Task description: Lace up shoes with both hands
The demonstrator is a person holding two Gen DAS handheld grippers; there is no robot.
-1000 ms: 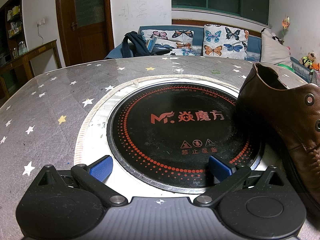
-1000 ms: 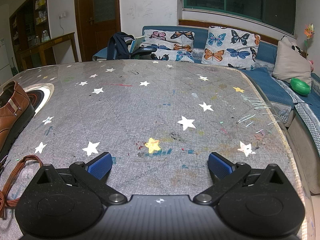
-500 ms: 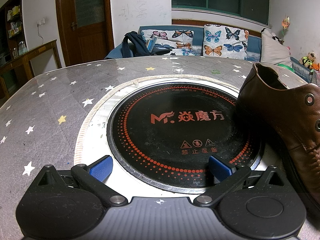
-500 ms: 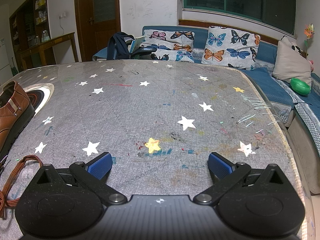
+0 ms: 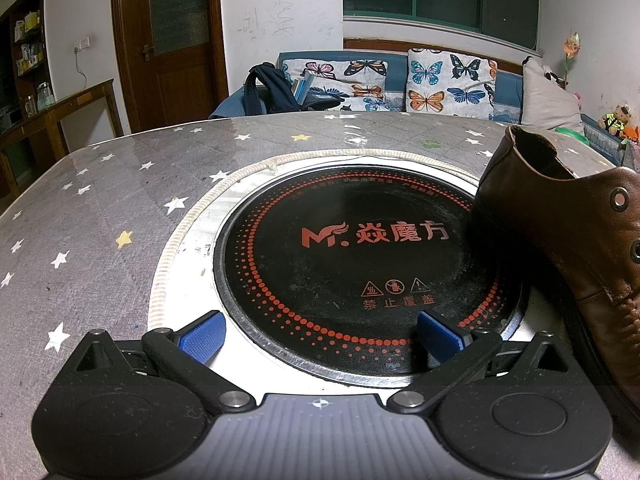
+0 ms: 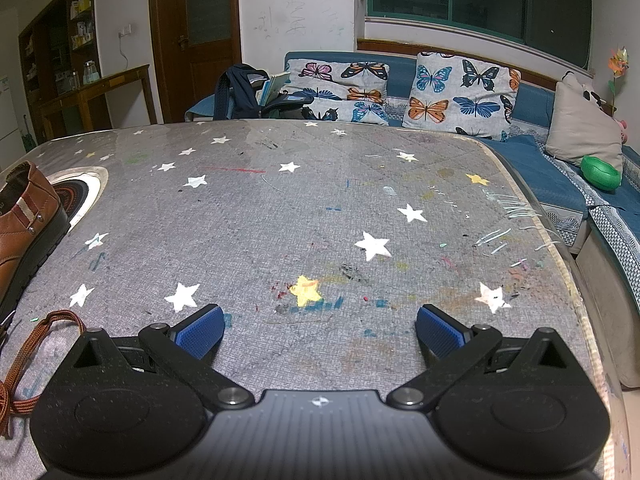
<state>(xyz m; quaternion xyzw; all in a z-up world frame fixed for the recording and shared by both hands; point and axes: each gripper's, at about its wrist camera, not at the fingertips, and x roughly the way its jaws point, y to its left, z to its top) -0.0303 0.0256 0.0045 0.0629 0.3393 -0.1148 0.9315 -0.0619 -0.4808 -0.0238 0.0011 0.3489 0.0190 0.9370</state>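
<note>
A brown leather shoe (image 5: 576,232) with bare metal eyelets stands at the right of the left wrist view, its heel on the edge of the black hotplate. My left gripper (image 5: 320,334) hovers open over the hotplate's near rim, left of the shoe, holding nothing. In the right wrist view the same shoe (image 6: 24,224) shows at the far left, heel end up. A brown lace (image 6: 32,356) lies loose on the cloth at the lower left. My right gripper (image 6: 319,332) is open above the star-printed cloth, to the right of the lace and apart from it.
A round black induction hotplate (image 5: 360,248) is set into the table (image 6: 320,208), which has a grey star-patterned cover. Behind the table stands a blue sofa (image 6: 532,160) with butterfly cushions and a dark backpack (image 6: 240,96). The table's right edge (image 6: 560,248) drops toward the sofa.
</note>
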